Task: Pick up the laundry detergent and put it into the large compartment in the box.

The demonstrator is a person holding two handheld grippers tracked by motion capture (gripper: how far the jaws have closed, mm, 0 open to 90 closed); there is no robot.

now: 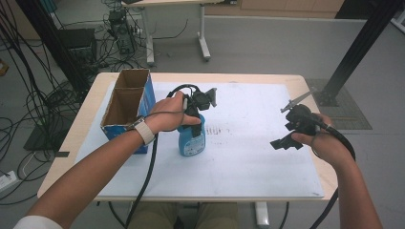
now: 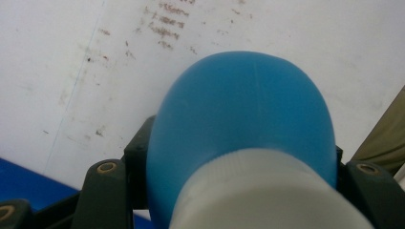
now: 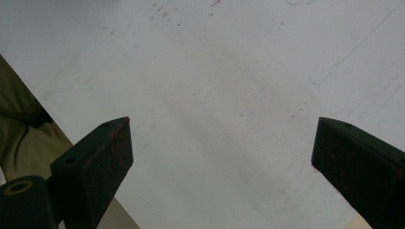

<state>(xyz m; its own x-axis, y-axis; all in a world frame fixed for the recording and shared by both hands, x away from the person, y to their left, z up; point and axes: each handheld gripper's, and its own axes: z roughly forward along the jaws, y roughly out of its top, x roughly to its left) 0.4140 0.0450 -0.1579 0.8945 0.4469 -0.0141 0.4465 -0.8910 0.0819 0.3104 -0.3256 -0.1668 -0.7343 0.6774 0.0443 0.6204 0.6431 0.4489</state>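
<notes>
A blue plastic bottle (image 1: 192,139) with a white cap stands upright on the white sheet (image 1: 258,157), left of the table's middle. My left gripper (image 1: 192,116) comes down over its top and is shut on the bottle's upper part. In the left gripper view the blue bottle (image 2: 243,109) and its white cap (image 2: 267,191) sit between the two black jaws of the left gripper (image 2: 239,160). My right gripper (image 1: 285,142) hovers over the right side of the sheet, apart from the bottle. The right gripper (image 3: 220,143) stands open with nothing but bare sheet between its jaws.
An open blue cardboard box (image 1: 125,104) with two compartments stands at the table's left, just beside the left hand. The wooden table edge (image 1: 305,83) borders the sheet. Cables, a second table's legs (image 1: 204,45) and a black post (image 1: 353,52) lie beyond.
</notes>
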